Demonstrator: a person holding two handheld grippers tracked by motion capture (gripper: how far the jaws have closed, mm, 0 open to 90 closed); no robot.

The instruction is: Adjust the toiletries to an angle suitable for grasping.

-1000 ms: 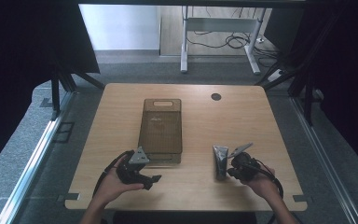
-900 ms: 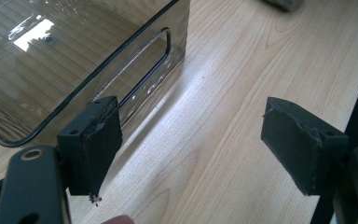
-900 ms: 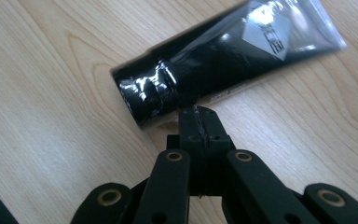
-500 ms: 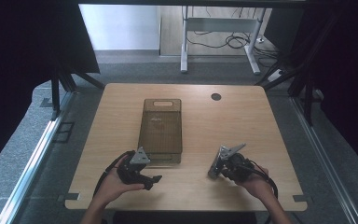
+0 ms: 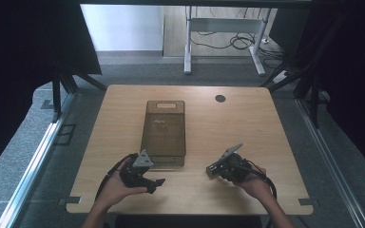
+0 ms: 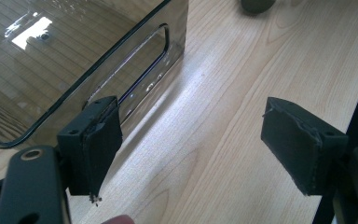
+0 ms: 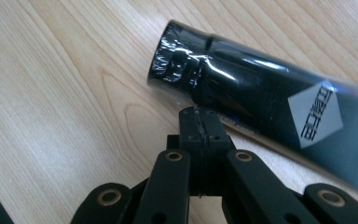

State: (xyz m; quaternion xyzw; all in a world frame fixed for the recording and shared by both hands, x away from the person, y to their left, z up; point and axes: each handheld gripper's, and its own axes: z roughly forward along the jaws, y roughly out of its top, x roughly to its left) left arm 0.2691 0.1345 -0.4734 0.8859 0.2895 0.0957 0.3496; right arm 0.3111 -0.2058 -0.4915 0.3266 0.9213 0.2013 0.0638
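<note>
A wooden table [image 5: 266,142] bears a clear bin [image 5: 164,130]. At seven o'clock, the left gripper [image 6: 191,144] gapes. At five, the right gripper [image 7: 200,128], jaws pressed together, touches a black tube [image 7: 261,112].

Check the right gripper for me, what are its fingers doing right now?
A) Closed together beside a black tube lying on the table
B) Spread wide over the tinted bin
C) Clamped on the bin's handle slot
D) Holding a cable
A: in the right gripper view the right gripper has its fingers pressed together with nothing between them, just beside the black tube lying on the table.
</note>
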